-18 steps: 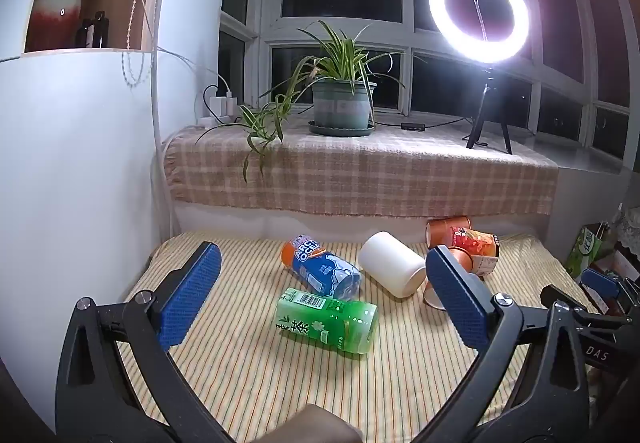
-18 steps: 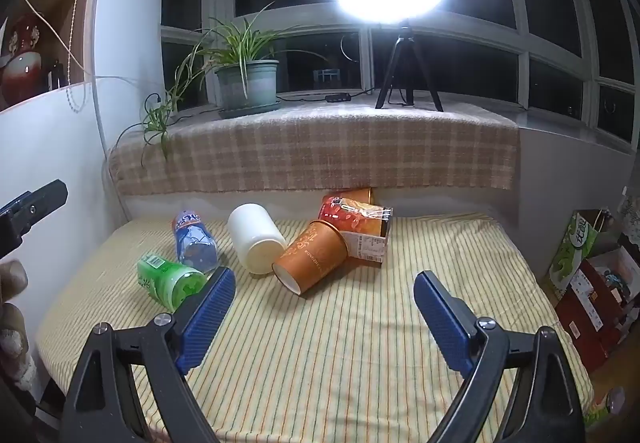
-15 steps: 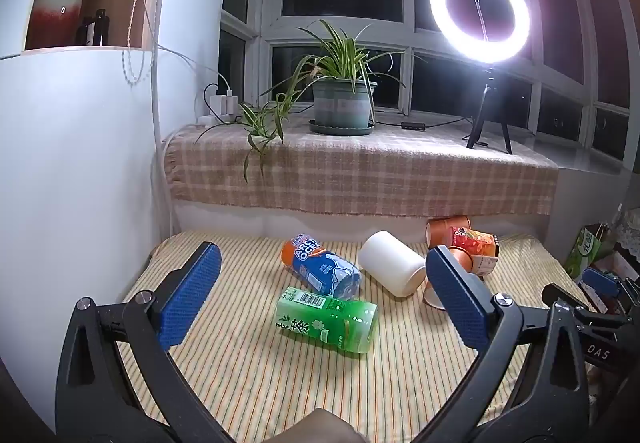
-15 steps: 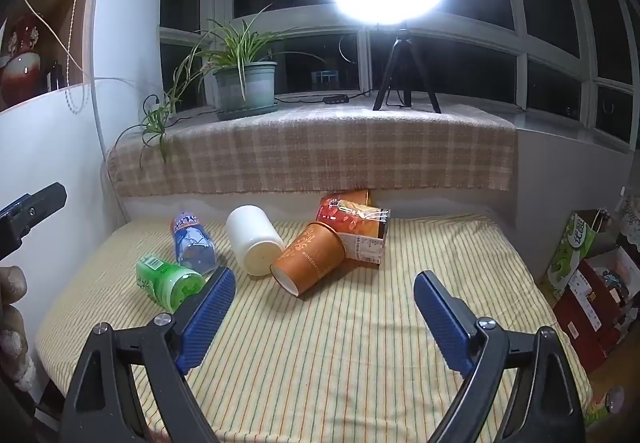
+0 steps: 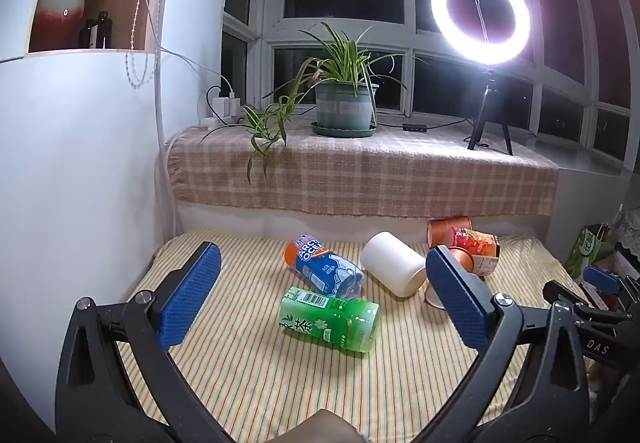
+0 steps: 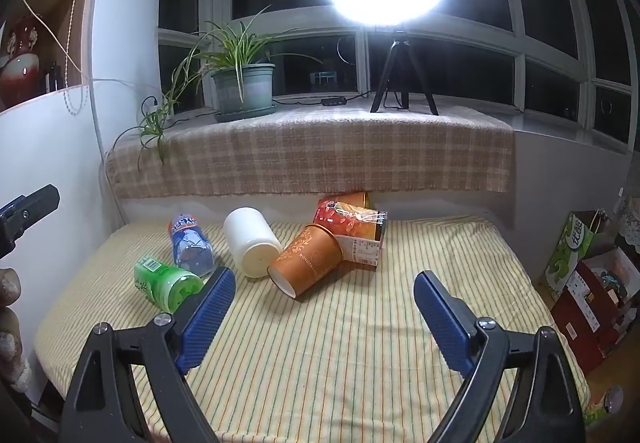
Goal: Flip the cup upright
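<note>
An orange paper cup (image 6: 307,261) lies on its side on the striped cloth, mouth toward me, leaning on a red carton (image 6: 352,229). In the left wrist view the orange cup (image 5: 460,259) is mostly hidden behind my right finger. A white cup (image 6: 251,241) also lies on its side beside it; it also shows in the left wrist view (image 5: 394,263). My right gripper (image 6: 320,303) is open and empty, above the cloth just short of the orange cup. My left gripper (image 5: 320,289) is open and empty, short of the green bottle (image 5: 330,319).
A blue bottle (image 5: 324,267) and the green bottle (image 6: 166,283) lie on their sides at left. A second orange cup (image 5: 448,229) lies behind the carton. A white wall (image 5: 80,183) is at left. Boxes and bags (image 6: 588,267) stand on the floor at right.
Both grippers have drifted slightly; the scene sits a little lower and closer in the right wrist view. Nothing on the cloth has moved.
</note>
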The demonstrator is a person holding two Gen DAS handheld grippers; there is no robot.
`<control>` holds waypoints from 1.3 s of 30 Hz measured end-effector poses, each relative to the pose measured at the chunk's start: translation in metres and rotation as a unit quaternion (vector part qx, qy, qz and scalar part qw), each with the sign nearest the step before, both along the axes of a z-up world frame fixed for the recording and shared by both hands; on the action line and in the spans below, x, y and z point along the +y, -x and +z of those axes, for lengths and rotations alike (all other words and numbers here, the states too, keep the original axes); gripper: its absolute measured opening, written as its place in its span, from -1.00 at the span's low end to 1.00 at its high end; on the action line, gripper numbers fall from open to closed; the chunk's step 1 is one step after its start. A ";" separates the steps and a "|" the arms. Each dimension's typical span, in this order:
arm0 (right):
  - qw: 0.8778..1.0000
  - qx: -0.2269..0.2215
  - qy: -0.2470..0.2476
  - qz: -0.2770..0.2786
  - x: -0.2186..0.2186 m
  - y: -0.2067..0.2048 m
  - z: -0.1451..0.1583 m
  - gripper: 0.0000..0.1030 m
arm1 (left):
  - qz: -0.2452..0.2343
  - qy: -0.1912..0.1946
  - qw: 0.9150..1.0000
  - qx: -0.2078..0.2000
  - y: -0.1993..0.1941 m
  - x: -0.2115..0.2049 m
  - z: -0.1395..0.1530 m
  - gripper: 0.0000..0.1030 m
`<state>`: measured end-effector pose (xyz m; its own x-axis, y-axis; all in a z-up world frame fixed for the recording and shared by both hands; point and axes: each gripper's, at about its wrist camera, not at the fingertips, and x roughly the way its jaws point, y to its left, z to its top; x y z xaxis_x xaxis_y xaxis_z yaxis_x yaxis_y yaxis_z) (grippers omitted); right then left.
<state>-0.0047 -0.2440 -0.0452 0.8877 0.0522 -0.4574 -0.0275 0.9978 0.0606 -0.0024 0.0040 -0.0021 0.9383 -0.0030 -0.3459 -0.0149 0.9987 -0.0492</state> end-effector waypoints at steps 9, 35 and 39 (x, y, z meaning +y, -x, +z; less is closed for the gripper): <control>1.000 0.000 0.002 -0.003 -0.001 0.000 0.000 0.79 | 0.000 -0.001 1.000 -0.001 0.001 0.002 0.002 1.00; 1.000 0.004 0.004 -0.002 -0.001 -0.004 -0.002 0.80 | -0.002 -0.001 1.000 -0.001 0.003 0.002 0.009 1.00; 1.000 0.004 0.005 -0.003 0.001 -0.004 -0.003 0.79 | -0.002 0.000 1.000 -0.002 0.005 0.003 0.010 1.00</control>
<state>-0.0007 -0.2433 -0.0479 0.8846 0.0430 -0.4644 -0.0220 0.9985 0.0505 -0.0069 0.0069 0.0079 0.9394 -0.0068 -0.3429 -0.0104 0.9988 -0.0485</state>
